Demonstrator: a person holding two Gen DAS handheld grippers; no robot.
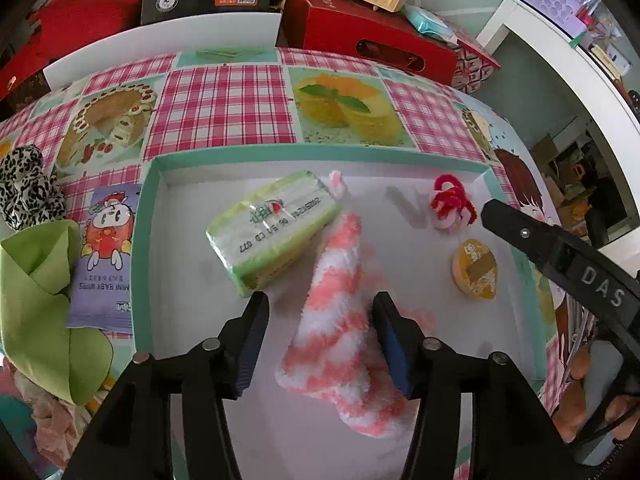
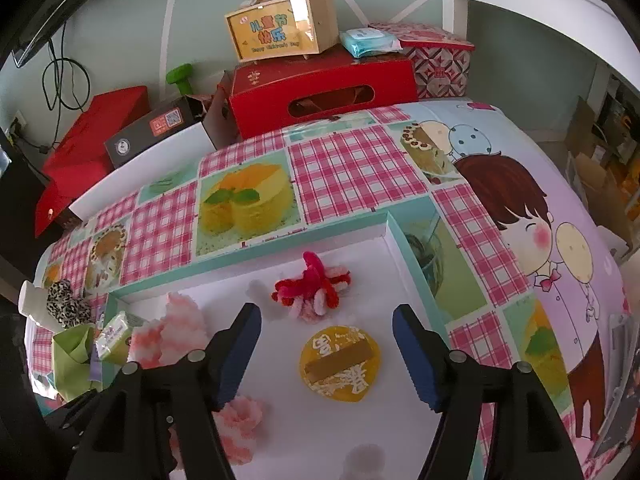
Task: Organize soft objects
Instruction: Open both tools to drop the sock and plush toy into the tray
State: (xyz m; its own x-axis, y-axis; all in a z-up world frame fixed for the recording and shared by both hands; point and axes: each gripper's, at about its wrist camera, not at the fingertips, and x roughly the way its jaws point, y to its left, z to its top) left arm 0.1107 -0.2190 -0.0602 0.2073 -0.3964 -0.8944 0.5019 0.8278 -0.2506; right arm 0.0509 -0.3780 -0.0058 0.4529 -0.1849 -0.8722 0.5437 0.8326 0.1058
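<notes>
A white box lid with a teal rim point(image 1: 144, 240) lies on the patterned tablecloth. In it are a fluffy pink-and-white sock point(image 1: 340, 320), a green tissue pack point(image 1: 272, 232), a red-and-white chenille knot point(image 1: 450, 202) and a round yellow disc point(image 1: 476, 270). My left gripper point(image 1: 320, 308) is open, and the sock lies on the lid floor between its blue pads without being pressed. My right gripper point(image 2: 326, 316) is open above the yellow disc point(image 2: 340, 360), with the chenille knot point(image 2: 316, 288) just beyond it. The sock point(image 2: 180, 332) shows to its left.
Left of the lid lie a baby wipes pack point(image 1: 106, 256), a green cloth point(image 1: 40, 300) and a leopard-print cloth point(image 1: 24, 188). Red boxes point(image 1: 360, 28), a black box point(image 1: 208, 0) and a wooden gift case point(image 2: 280, 28) line the far table edge. A hand point(image 1: 580, 400) holds the right gripper.
</notes>
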